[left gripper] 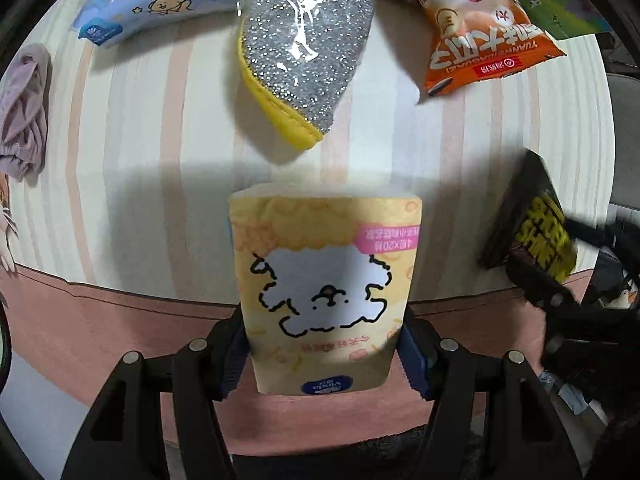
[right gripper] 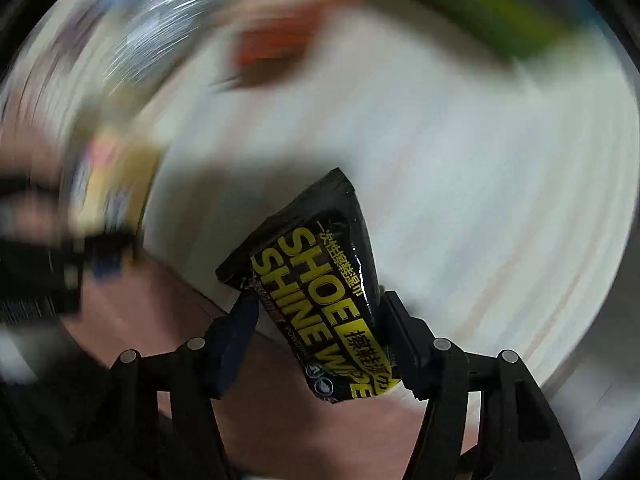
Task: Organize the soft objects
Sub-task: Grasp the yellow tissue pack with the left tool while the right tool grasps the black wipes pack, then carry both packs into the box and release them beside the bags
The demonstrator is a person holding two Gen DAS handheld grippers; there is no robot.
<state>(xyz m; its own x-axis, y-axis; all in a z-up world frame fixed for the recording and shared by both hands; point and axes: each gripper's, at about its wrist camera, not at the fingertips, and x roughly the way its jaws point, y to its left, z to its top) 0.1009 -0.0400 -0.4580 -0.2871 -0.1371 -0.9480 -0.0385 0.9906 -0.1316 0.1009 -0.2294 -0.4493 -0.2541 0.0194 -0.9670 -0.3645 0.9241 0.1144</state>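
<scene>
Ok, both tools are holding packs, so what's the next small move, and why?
Probably lower the left tool to set the yellow tissue pack on the striped cloth before the scouring pad; that spot looks free, and the pack hangs above it.

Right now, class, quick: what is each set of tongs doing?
Left tongs: shut on the yellow tissue pack.
Right tongs: shut on the shoe shine wipes packet.
</scene>
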